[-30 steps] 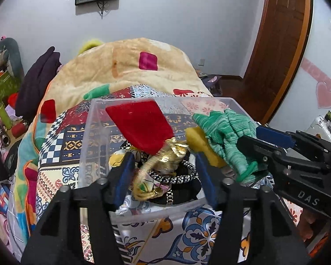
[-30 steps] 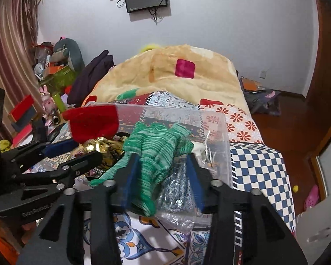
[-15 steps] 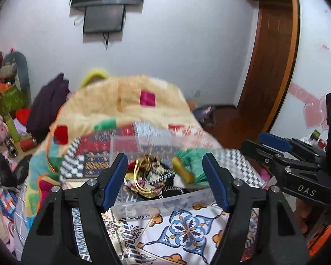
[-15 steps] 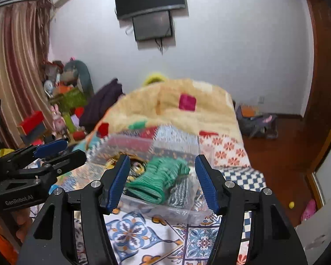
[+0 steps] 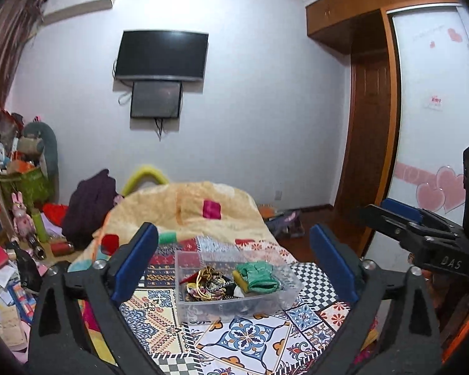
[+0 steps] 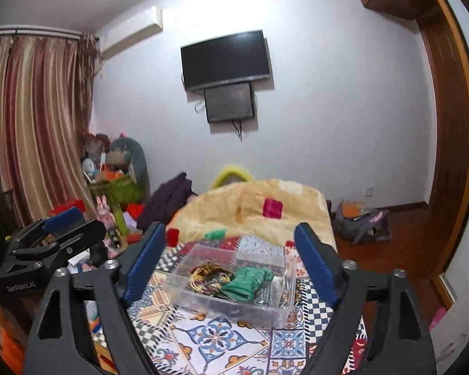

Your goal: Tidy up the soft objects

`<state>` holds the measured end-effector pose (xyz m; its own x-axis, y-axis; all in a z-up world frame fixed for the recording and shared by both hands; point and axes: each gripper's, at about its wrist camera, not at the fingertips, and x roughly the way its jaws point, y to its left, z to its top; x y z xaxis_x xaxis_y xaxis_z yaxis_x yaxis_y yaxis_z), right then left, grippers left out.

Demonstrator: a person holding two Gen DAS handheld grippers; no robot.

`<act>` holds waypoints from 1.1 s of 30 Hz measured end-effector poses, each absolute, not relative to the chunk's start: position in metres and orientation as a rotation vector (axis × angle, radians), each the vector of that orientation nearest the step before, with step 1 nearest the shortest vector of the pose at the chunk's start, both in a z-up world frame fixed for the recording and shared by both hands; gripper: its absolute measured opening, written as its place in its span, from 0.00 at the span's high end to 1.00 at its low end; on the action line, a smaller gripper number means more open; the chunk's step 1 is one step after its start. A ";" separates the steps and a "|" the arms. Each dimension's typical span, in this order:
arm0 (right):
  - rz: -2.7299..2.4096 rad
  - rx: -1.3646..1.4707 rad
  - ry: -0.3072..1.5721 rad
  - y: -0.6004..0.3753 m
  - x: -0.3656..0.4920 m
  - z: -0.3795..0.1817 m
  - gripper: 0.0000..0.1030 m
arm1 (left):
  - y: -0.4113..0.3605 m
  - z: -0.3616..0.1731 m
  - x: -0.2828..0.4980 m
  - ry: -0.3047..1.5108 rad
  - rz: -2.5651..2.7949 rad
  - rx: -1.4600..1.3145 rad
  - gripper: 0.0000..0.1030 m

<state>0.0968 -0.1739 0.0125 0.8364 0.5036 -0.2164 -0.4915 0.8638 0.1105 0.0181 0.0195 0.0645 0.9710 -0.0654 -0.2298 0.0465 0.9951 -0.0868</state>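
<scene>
A clear plastic bin (image 5: 234,304) (image 6: 234,307) sits on the patterned bed cover. Inside lie a green knitted piece (image 5: 258,276) (image 6: 248,281), a gold and striped tangle of soft items (image 5: 208,284) (image 6: 208,276) and a bit of red cloth (image 5: 186,279). My left gripper (image 5: 233,264) is open and empty, held well back from and above the bin. My right gripper (image 6: 231,257) is open and empty too, at a like distance. Each gripper shows at the edge of the other's view.
The bin rests on a bed with a colourful tile-pattern cover (image 5: 253,340) and a beige blanket (image 5: 190,206) behind. Cluttered toys and boxes (image 5: 22,218) stand left. A bag (image 6: 359,222) lies on the floor right, by the wooden door (image 5: 369,143). A TV (image 5: 161,54) hangs on the wall.
Both grippers let go of their cloth pieces into the bin, opened wide, and pulled back and up away from it. The red cloth and green knit now lie in the bin.
</scene>
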 end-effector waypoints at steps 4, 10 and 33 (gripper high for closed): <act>0.533 0.040 0.223 -0.172 0.085 0.015 0.13 | 0.016 0.069 0.005 0.220 -0.064 -0.069 0.00; 0.528 0.032 0.208 -0.166 0.076 0.010 0.03 | 0.015 0.065 0.002 0.220 -0.064 -0.062 0.00; 0.546 0.038 0.230 -0.173 0.071 0.001 0.03 | 0.013 0.057 0.004 0.233 -0.040 -0.051 0.00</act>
